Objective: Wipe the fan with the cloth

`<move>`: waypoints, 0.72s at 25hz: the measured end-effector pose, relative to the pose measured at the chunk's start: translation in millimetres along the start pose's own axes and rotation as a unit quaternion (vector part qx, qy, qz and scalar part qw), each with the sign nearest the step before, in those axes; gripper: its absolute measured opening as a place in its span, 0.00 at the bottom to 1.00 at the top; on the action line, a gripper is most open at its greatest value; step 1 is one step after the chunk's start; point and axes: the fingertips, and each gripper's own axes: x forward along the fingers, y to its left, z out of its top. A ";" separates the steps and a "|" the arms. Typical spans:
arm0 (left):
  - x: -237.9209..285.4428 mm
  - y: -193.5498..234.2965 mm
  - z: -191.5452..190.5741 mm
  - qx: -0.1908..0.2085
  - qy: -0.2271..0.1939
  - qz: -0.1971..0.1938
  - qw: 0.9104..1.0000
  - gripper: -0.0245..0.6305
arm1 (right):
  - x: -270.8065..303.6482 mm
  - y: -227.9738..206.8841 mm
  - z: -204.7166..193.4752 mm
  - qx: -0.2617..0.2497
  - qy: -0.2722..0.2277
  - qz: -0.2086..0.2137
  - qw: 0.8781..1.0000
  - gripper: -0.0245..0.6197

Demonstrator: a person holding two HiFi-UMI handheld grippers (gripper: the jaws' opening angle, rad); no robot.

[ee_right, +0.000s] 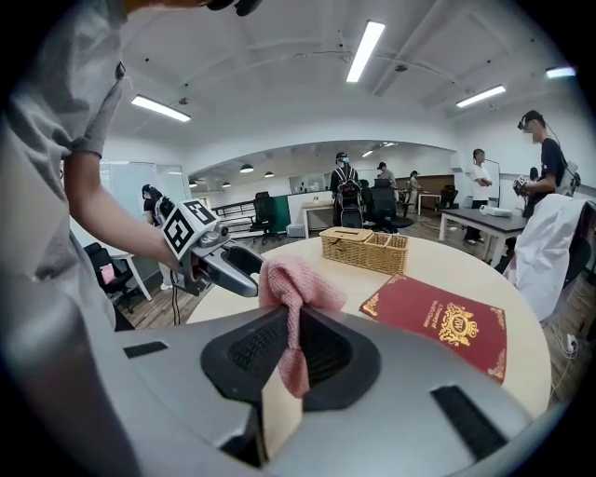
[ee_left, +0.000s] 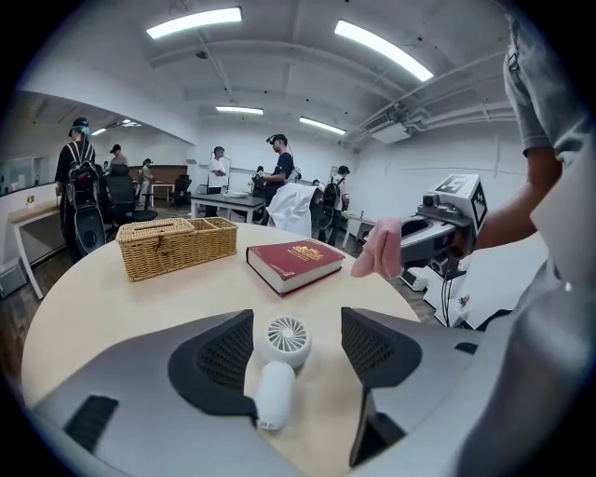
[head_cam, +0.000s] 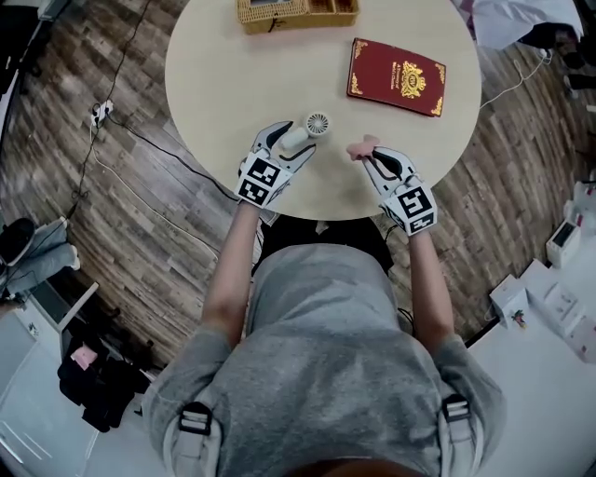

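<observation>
A small white hand fan (head_cam: 317,125) lies flat on the round table (head_cam: 233,65) near its front edge. My left gripper (head_cam: 291,142) stands open around it. In the left gripper view the fan (ee_left: 279,359) rests between the two pads with a gap on each side. My right gripper (head_cam: 372,160) is shut on a pink cloth (head_cam: 361,147), a short way right of the fan. The right gripper view shows the cloth (ee_right: 294,296) pinched between the jaws and bunched above them, with the left gripper (ee_right: 228,263) just beyond.
A red hardcover book (head_cam: 398,76) lies at the table's right. A wicker basket (head_cam: 296,11) stands at the far edge. A cable (head_cam: 158,154) runs over the wooden floor at the left. Several people and desks (ee_left: 223,191) are in the room behind.
</observation>
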 end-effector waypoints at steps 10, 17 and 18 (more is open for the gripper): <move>41.8 16.3 -39.0 0.016 0.051 -0.008 0.999 0.54 | 6.0 -4.6 -25.8 0.025 0.014 -0.013 0.999 0.10; 63.9 19.0 -63.6 0.034 0.089 -0.021 0.995 0.55 | 13.0 -3.2 -39.4 0.042 0.012 -0.015 0.999 0.10; 66.8 20.1 -65.5 0.035 0.093 -0.021 0.995 0.55 | 13.5 -3.8 -40.5 0.043 0.012 -0.016 0.999 0.10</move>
